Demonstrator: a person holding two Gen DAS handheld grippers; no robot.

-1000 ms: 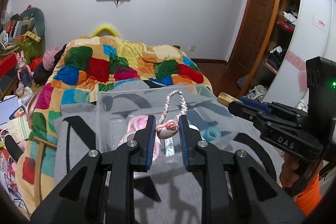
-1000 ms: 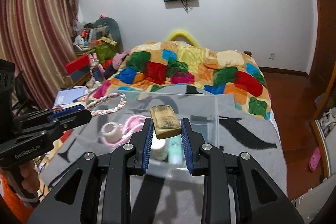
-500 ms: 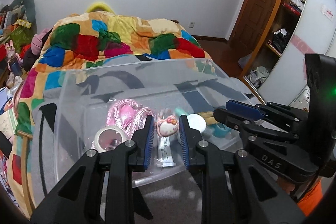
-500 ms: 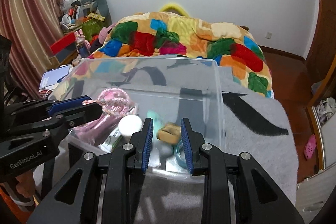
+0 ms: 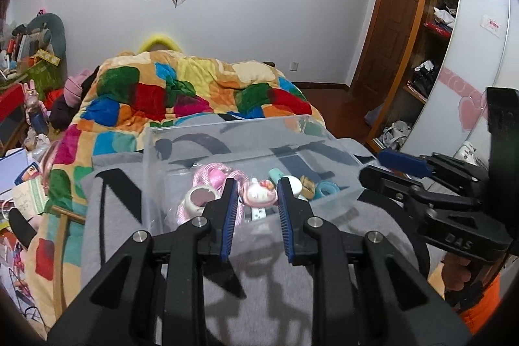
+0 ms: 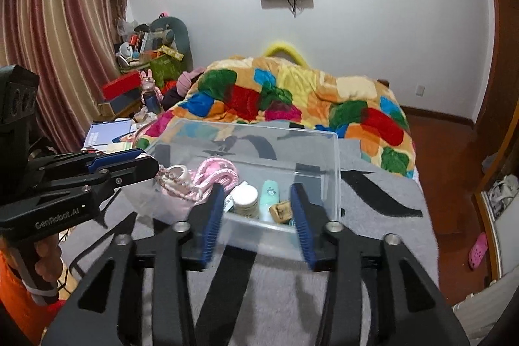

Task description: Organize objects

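Note:
A clear plastic bin (image 5: 227, 132) (image 6: 331, 171) stands on a grey blanket on the bed. Inside lie a pink rope coil (image 6: 217, 172), a tape roll (image 5: 199, 200), a white jar (image 6: 245, 200), a mint tube (image 6: 270, 195), a brown block (image 6: 281, 211) and a teal tape ring (image 5: 327, 188). My left gripper (image 5: 256, 205) is shut on a pink cat charm (image 5: 259, 195) with a braided cord, at the bin's near edge. My right gripper (image 6: 258, 218) is open and empty in front of the bin's near wall.
A patchwork quilt (image 5: 181, 96) covers the bed behind the bin. Cluttered shelves and boxes (image 6: 142, 70) stand at the left, curtains (image 6: 55, 54) beside them. A wooden door and wardrobe (image 5: 421, 38) are at the right. A pink shoe (image 6: 478, 250) lies on the floor.
My right gripper let go of the brown block into the bin, opened and drew back. My left gripper lowered the cat charm toward the bin, then pulled back a little, still holding it.

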